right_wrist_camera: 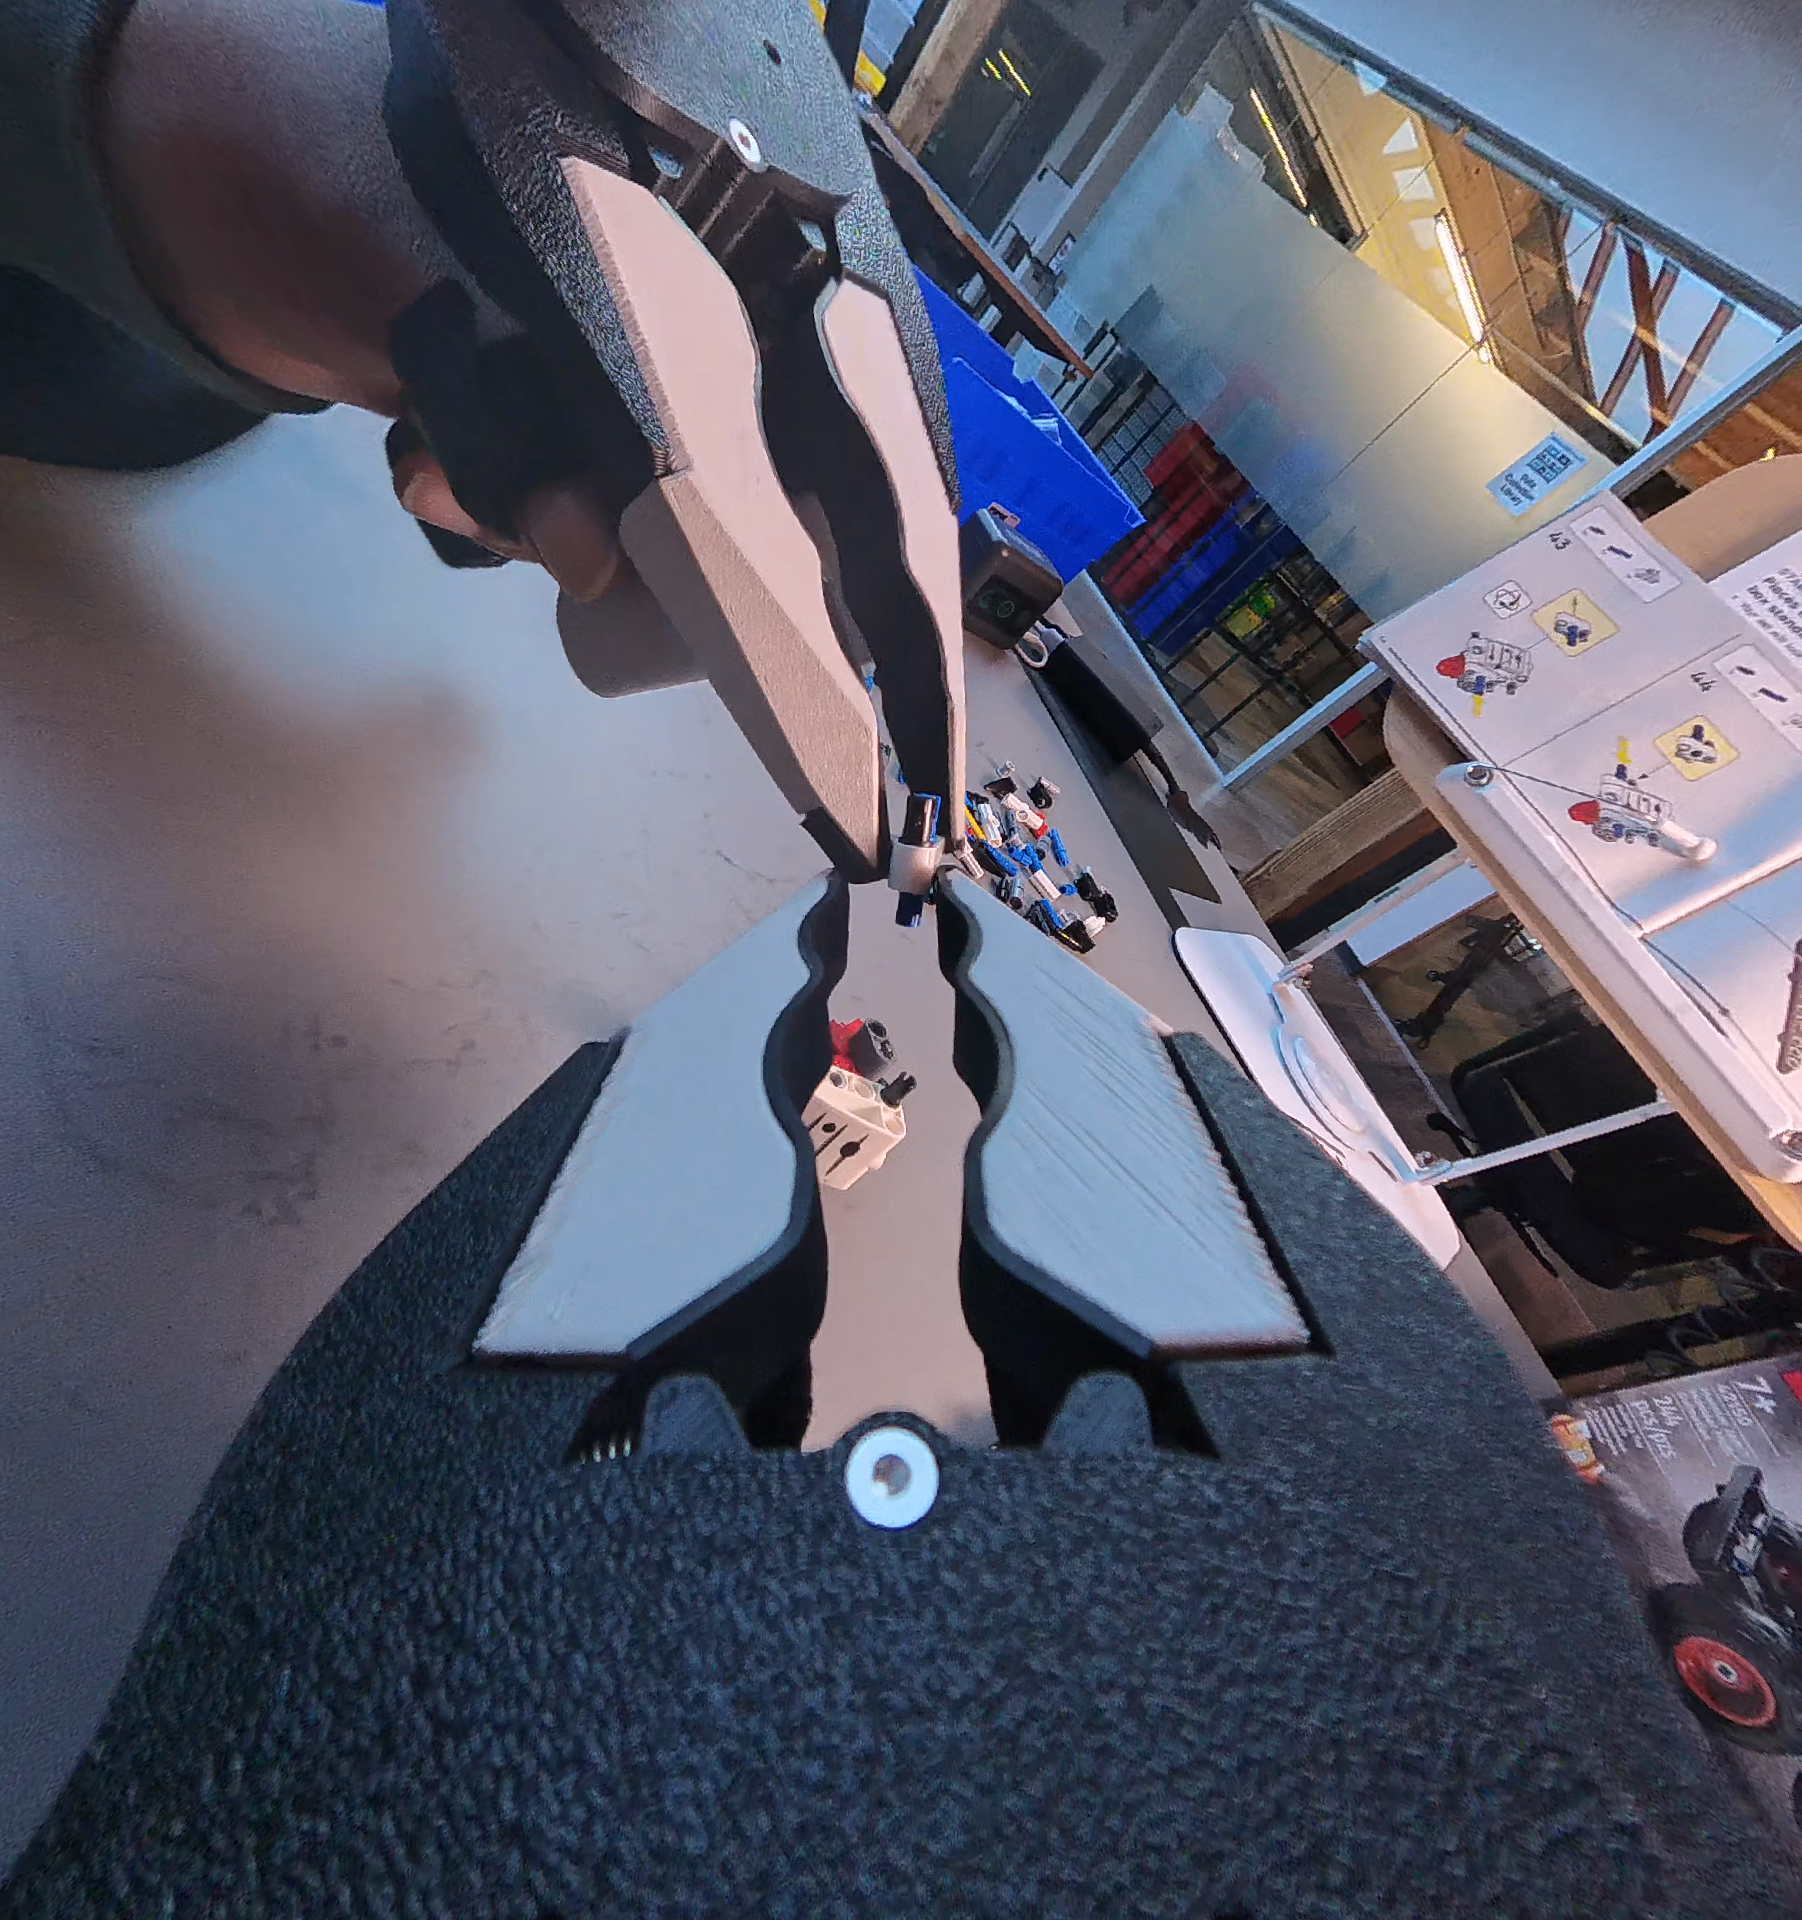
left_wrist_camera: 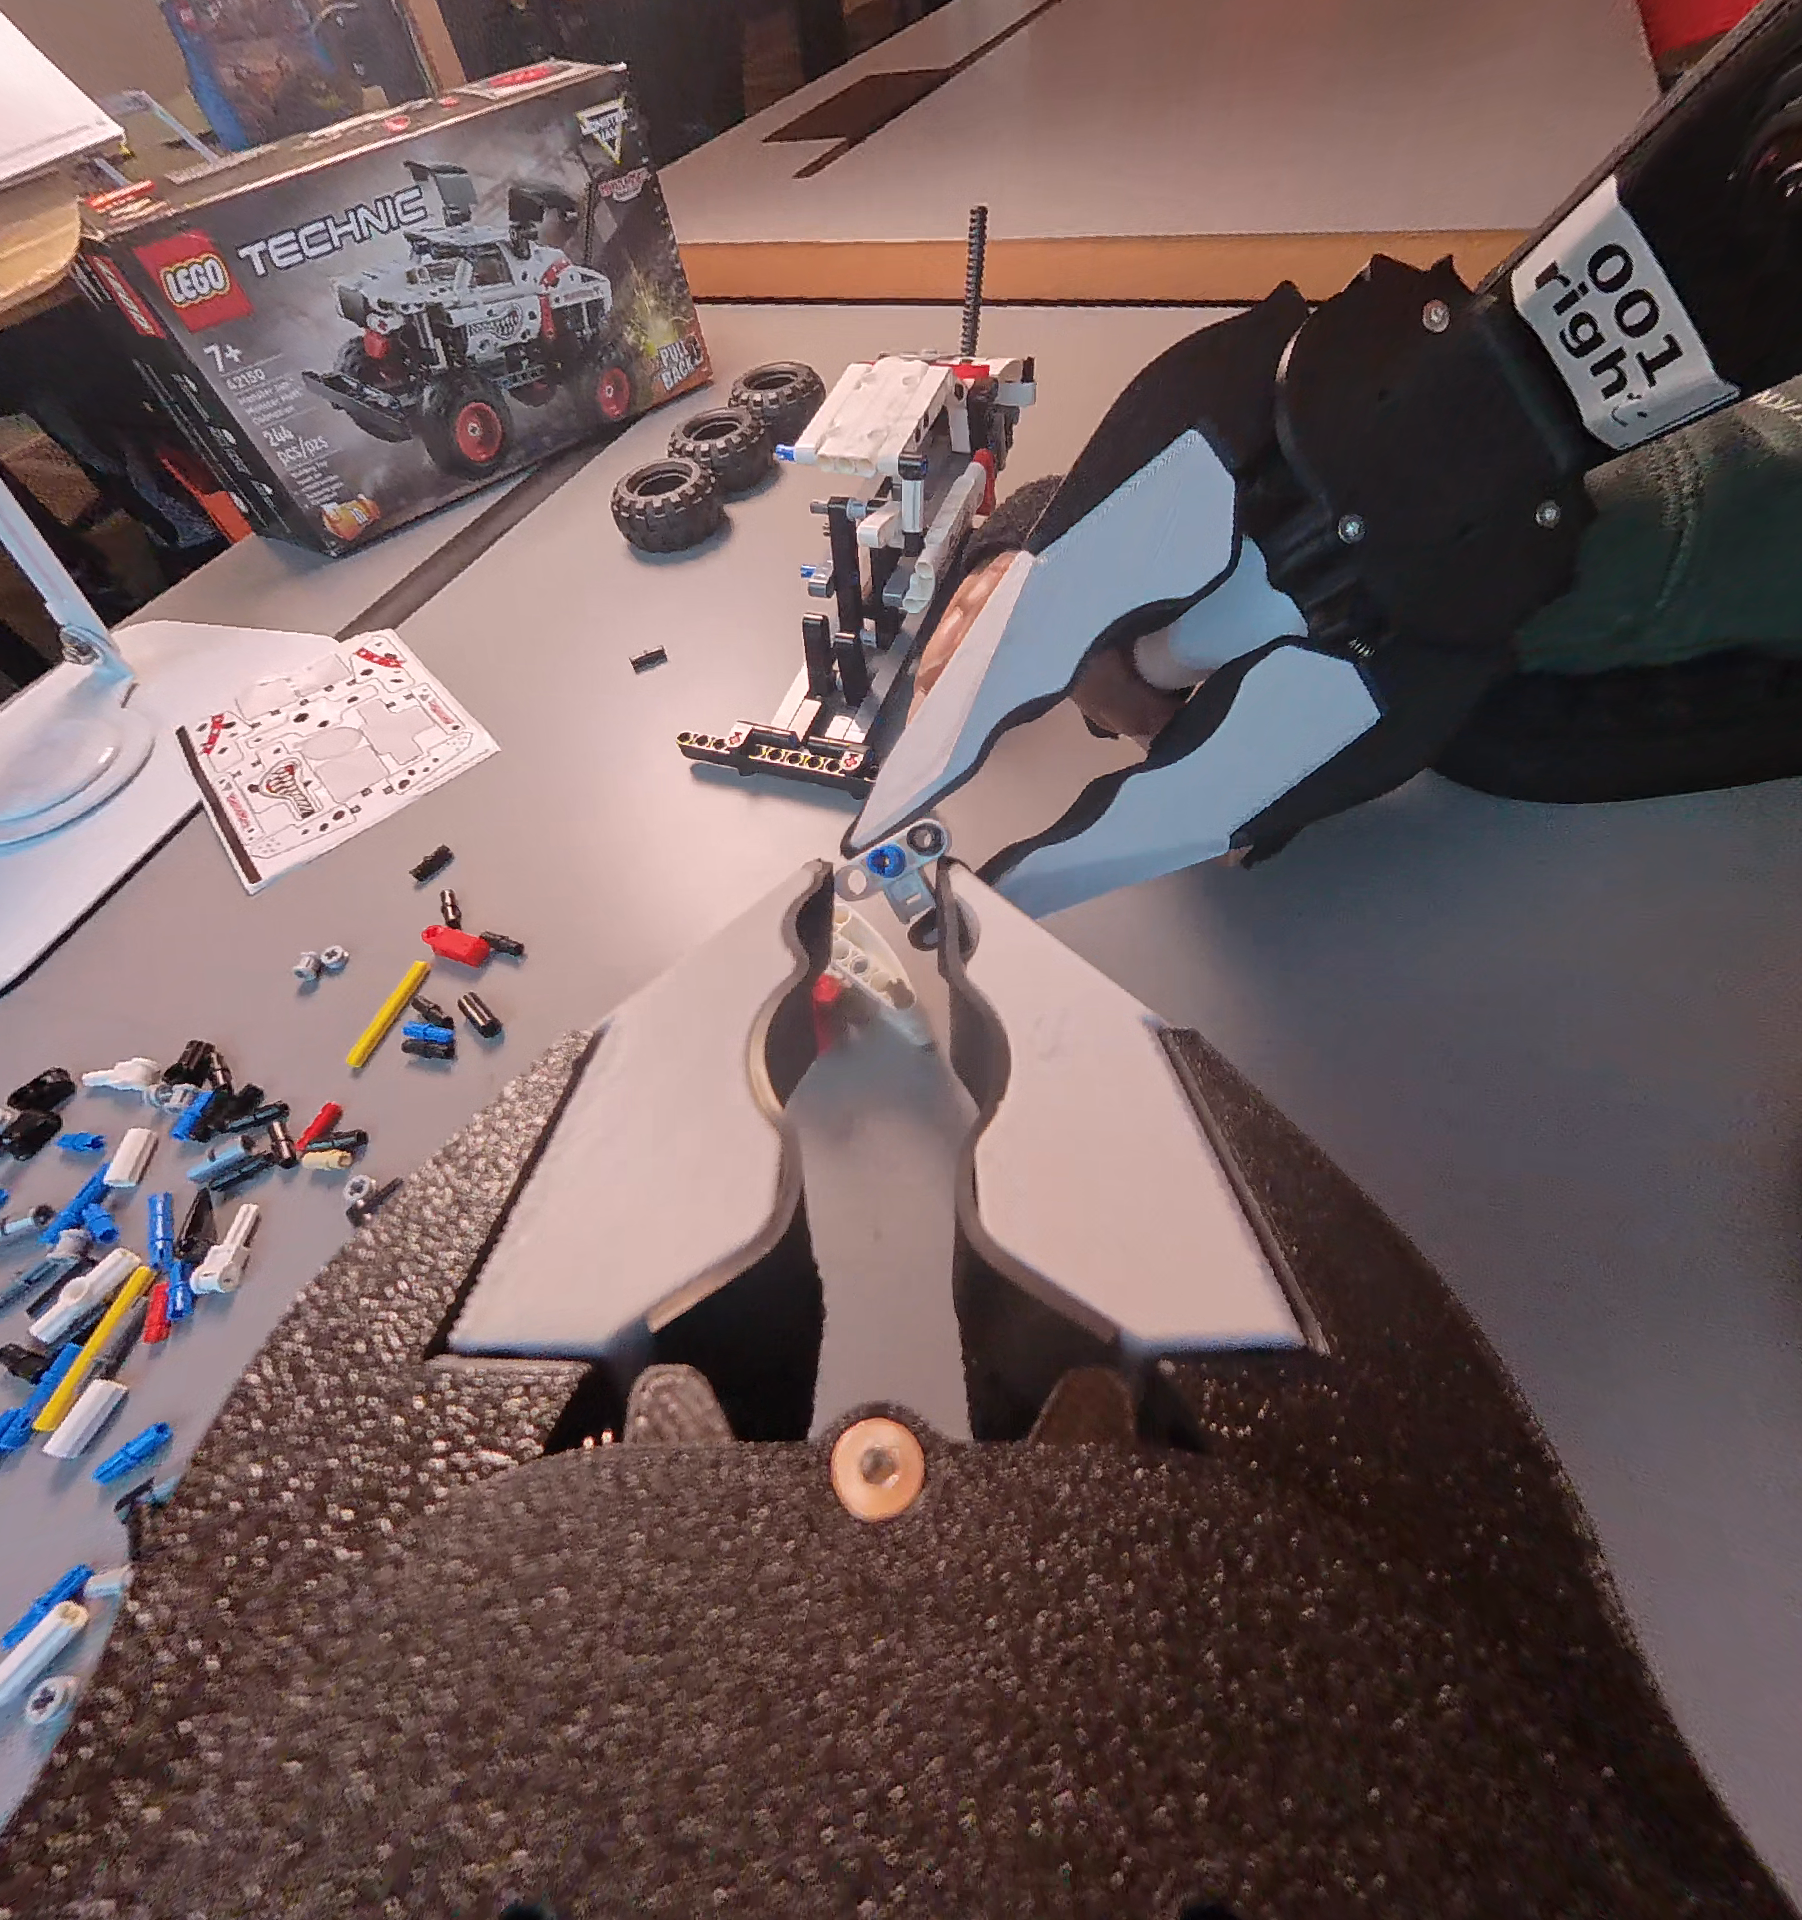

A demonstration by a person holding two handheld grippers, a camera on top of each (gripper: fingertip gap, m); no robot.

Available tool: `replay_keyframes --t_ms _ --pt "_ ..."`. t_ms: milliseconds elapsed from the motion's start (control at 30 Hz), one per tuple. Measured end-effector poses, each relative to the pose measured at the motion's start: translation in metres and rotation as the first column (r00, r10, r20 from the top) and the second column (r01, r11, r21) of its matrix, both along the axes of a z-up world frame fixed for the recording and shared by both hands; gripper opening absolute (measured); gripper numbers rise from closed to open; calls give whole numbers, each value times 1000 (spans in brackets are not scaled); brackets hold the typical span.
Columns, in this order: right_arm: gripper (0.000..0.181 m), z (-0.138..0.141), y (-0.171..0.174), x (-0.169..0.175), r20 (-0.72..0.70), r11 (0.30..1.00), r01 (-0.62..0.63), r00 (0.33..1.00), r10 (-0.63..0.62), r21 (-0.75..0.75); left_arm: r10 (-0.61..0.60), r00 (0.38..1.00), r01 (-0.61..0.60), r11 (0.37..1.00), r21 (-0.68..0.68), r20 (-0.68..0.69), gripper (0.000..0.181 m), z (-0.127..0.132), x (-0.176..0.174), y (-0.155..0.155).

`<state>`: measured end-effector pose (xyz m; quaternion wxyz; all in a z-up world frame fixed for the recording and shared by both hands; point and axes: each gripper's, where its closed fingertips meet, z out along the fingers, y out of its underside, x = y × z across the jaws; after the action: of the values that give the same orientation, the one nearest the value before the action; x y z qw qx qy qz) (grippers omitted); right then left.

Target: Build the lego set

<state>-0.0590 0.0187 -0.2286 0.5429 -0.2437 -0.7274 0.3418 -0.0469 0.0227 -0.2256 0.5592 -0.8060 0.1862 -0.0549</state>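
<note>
Step in hand, as judged: fitting a pin into a small grey connector (left_wrist_camera: 895, 871) held in the air between the two tools.

- Left gripper (left_wrist_camera: 889, 885): clenched on the grey connector, which sits right at its fingertips. A blue pin (left_wrist_camera: 884, 858) is already seated in it.
- Right gripper (right_wrist_camera: 889, 885): its tips bracket the same connector from the opposite side. Whether they press on it or only stand beside it cannot be told.
- Directly below both sets of tips, on the table (left_wrist_camera: 1396, 1039), lies a white and red sub-assembly (right_wrist_camera: 855, 1117), free of either tool.
- Ahead of the left gripper and well apart stands the partly built chassis (left_wrist_camera: 897, 520). The loose parts (left_wrist_camera: 97, 1226) lie off to its left.

To do it well: keep the left grip steady and square, push along the pin's axis only, and release nothing until the pin seats — a piece this small would likely drop among the parts below.

Hard to make out:
- The contact faces are hidden behind the fingertips in both views.
- A dark pin end shows at the connector in the right wrist view — how deep it sits is unclear.
- The instruction booklet (right_wrist_camera: 1603, 707) is cut off at the frame edge.
</note>
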Motion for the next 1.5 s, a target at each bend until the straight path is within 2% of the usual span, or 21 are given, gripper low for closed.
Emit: replay_keyframes --t_ms 167,233,467,567,700,767,867,933,1067,1133,1233,1400,1500 --pt "18 1 -2 2 -5 1000 -14 1000 14 6 12 998 -11 1000 15 -69 19 -1 -1 0" --pt "19 2 -3 3 -11 1000 -23 1000 23 5 10 998 -9 1000 12 -56 19 -1 -1 0" --pt "22 2 -4 0 -32 997 7 999 -4 77 -15 992 18 1000 -19 123 19 -1 2 0" --pt "18 0 -1 -4 -29 990 46 999 -43 132 -9 986 15 999 -34 164 19 -3 2 1" --pt "17 4 -2 -2 -37 995 32 999 -29 91 -24 976 31 999 -27 215 19 0 4 0" --pt "17 10 -5 0 -51 999 6 999 -4 39 -61 957 67 998 -9 284 19 5 7 -1" --pt "17 18 -10 4 -69 999 -34 997 32 -31 -121 883 132 991 7 453 22 13 11 -4" --pt "16 22 -11 5 -84 997 -46 996 41 -60 -157 812 183 983 11 562 23 16 13 -7" --pt "16 29 -3 8 -95 988 -49 995 36 -144 -233 589 248 963 102 774 27 39 7 -13" --pt "16 38 -2 10 -113 975 -67 993 44 -212 -220 516 239 965 107 828 27 39 -1 -12" --pt "16 45 -2 11 -129 962 -86 990 54 -260 -211 447 250 962 105 869 27 37 -5 -11" --pt "16 47 -7 14 -142 953 -124 986 87 -276 -238 402 312 943 113 884 28 38 8 -13" --pt "16 47 -14 16 -147 947 -161 981 123 -279 -261 323 360 923 137 910 24 43 16 -16"
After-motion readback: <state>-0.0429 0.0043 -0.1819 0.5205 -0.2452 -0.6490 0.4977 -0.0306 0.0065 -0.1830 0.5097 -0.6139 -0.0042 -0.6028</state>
